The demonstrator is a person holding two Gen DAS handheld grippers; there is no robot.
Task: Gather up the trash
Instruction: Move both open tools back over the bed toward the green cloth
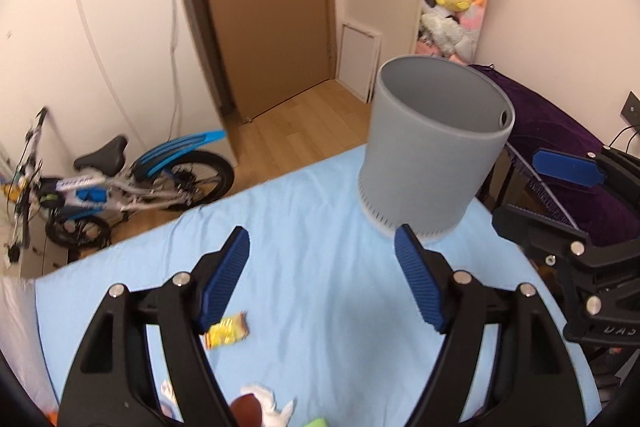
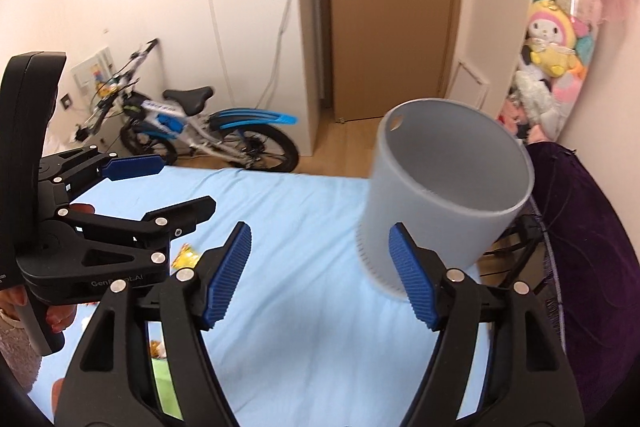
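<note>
Left wrist view: the left tongs gape wide over the blue-sheeted bed, a yellow wrapper lying toward its near left edge. Further right, a grey bin stands near the bed's far right corner. Right tongs gape wide too, empty.

Wide stretch of bare light-blue bed opens ahead of the right gripper, jaws spread with nothing between them. The grey bin stands tall at the bed's far right corner, blocking that side, its mouth open from above. The left gripper hangs over the left side, jaws apart, crowding that lane. Near the bed's near-left edge a yellow wrapper and white crumpled paper lie low. Middle strip between wrapper and bin is free.
</note>
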